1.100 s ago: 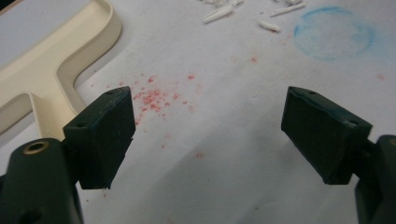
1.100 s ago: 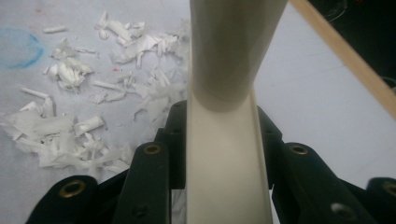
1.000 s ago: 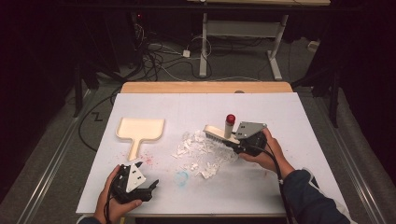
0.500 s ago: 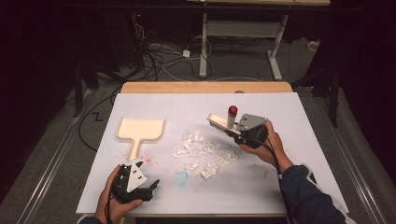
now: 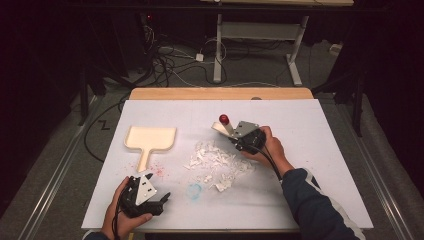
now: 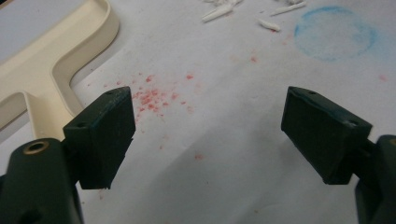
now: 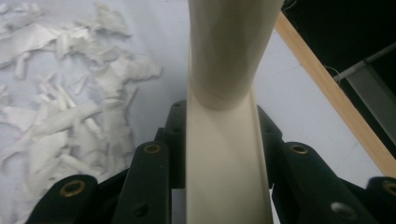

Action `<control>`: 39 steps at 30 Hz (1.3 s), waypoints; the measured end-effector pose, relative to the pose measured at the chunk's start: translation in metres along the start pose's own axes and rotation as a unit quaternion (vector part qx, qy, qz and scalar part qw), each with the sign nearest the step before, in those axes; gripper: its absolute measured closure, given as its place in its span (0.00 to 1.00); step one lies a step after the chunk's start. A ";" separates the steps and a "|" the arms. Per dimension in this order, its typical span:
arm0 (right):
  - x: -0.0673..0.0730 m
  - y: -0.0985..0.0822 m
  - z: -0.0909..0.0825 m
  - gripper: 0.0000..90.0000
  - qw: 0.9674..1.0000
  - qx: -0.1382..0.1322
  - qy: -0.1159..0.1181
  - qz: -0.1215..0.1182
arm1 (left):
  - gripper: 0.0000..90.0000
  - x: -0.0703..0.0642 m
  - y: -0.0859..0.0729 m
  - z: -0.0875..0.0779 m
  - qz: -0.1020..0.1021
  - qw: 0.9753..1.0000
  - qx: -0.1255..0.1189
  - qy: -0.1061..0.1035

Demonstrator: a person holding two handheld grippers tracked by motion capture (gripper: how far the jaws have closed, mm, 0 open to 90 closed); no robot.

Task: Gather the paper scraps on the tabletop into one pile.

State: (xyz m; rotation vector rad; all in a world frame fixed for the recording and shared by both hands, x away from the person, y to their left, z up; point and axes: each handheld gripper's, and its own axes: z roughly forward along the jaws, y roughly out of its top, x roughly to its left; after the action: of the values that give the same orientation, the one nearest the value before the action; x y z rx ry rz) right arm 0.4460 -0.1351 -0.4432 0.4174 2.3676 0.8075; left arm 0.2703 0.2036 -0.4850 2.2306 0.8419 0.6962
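While the left gripper rests at the lower left of the high view, its jaws stand wide apart with nothing between them, and in the left gripper view they frame bare white table cover speckled with red crumbs. Just above it in the high view lies the cream dustpan, handle pointing down toward that gripper, apart from it; its handle and rim fill the upper left of the left gripper view. A faint blue ring marks the cover right of the left gripper. At the centre of the high view lies a scatter of white paper scraps. Right of centre, the right gripper is clamped on the cream handle of a brush with a red knob at its far end; in the right gripper view the handle runs up between the closed jaws, with the scraps at the left of that frame. The brush is held just above and right of the scrap pile.
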 end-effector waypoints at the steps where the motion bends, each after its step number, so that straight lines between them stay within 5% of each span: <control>1: 0.002 0.000 -0.001 0.75 1.000 -0.001 0.012 -0.008 | 0.19 0.000 0.000 0.000 0.000 1.000 0.000 0.000; 8: 0.015 -0.012 -0.027 0.75 0.994 -0.040 0.094 -0.034 | 0.19 -0.001 -0.001 -0.003 -0.002 1.000 -0.005 0.001; 12: 0.010 -0.012 -0.043 0.75 0.993 -0.059 0.100 -0.032 | 0.19 -0.002 0.001 -0.003 0.002 1.000 -0.005 0.000; 15: 0.004 -0.003 -0.046 0.75 0.994 -0.063 0.083 -0.032 | 0.19 -0.001 0.001 -0.003 0.000 1.000 -0.007 0.000; 24: -0.003 0.028 0.000 0.75 0.997 -0.045 0.051 -0.027 | 0.19 0.002 0.001 0.002 0.000 1.000 -0.007 -0.009; 28: 0.004 0.036 0.025 0.75 0.997 -0.039 0.059 -0.026 | 0.19 0.003 0.001 0.002 0.000 1.000 -0.007 -0.010; 35: 0.019 0.039 0.033 0.75 0.992 -0.053 0.099 -0.051 | 0.19 0.003 -0.001 0.001 -0.003 1.000 -0.007 -0.011; 39: 0.025 0.032 0.018 0.75 0.984 -0.077 0.142 -0.070 | 0.19 0.002 -0.002 0.000 -0.004 1.000 -0.007 -0.010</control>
State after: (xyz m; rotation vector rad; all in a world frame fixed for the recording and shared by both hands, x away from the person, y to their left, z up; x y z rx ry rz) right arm 0.4411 -0.0907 -0.4457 0.0737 2.5360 1.0329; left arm 0.2706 0.2063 -0.4856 2.2171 0.8321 0.6730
